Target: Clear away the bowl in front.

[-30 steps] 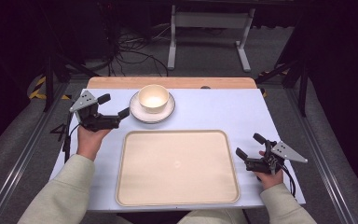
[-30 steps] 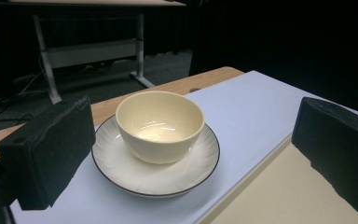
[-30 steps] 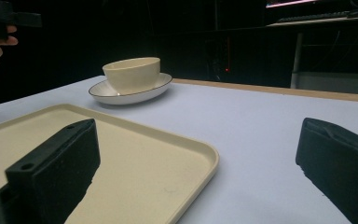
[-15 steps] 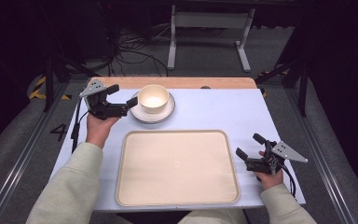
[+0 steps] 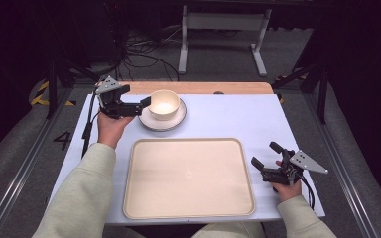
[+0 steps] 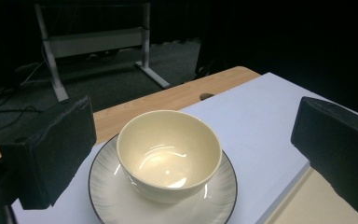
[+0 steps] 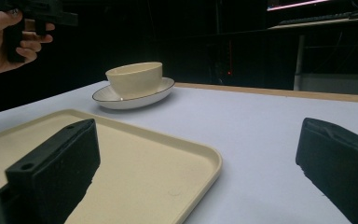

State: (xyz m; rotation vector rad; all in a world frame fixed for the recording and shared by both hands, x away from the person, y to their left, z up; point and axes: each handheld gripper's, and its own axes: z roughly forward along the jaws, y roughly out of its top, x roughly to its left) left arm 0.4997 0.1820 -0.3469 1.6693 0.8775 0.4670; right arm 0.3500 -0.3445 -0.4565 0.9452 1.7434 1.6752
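A cream bowl [image 5: 164,103] [image 6: 168,151] [image 7: 135,78] stands on a white saucer [image 5: 151,122] [image 6: 107,196] with a dark rim, at the back left of the table. My left gripper [image 5: 138,98] [image 6: 193,158] is open just left of the bowl and slightly above it. Its jaws stand wide on either side of the bowl and touch nothing. A large cream tray [image 5: 144,198] [image 7: 135,154] lies bare at the table's front centre. My right gripper [image 5: 265,154] [image 7: 200,172] rests open and holds nothing, just right of the tray's right edge.
The table [image 5: 228,116] has a white top with a wooden strip [image 5: 203,88] along its far edge. Beyond it a metal stand [image 5: 223,29] and cables lie on the dark floor. Bare table lies right of the bowl.
My left gripper has moved forward and to the right, up to the bowl, with its jaws still open. The right gripper, the tray and the bowl have stayed put.
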